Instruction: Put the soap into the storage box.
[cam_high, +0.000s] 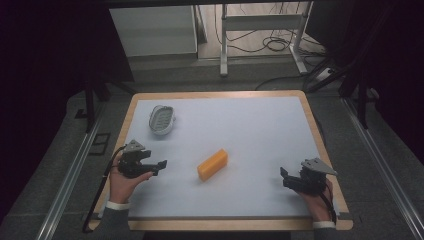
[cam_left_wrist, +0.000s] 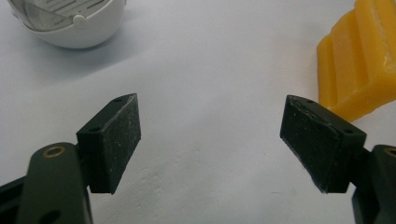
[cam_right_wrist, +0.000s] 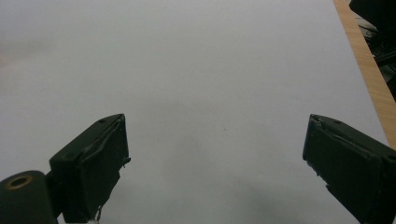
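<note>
At the left we hold the left gripper (cam_high: 159, 165) low over the pale grey table mat (cam_high: 260, 130), its black jaws spread wide with nothing between them and touching nothing. Beyond it sits the white oval slotted dish (cam_high: 162, 119); the yellow-orange ridged rectangular block (cam_high: 212, 164) lies near the mat's middle, just past the gripper's tips and apart from them. At the right, the right gripper (cam_high: 285, 178) is likewise spread wide over bare mat, holding nothing.

A ridged yellow-orange block (cam_high: 212, 164) lies flat and aslant near the middle of the table.
</note>
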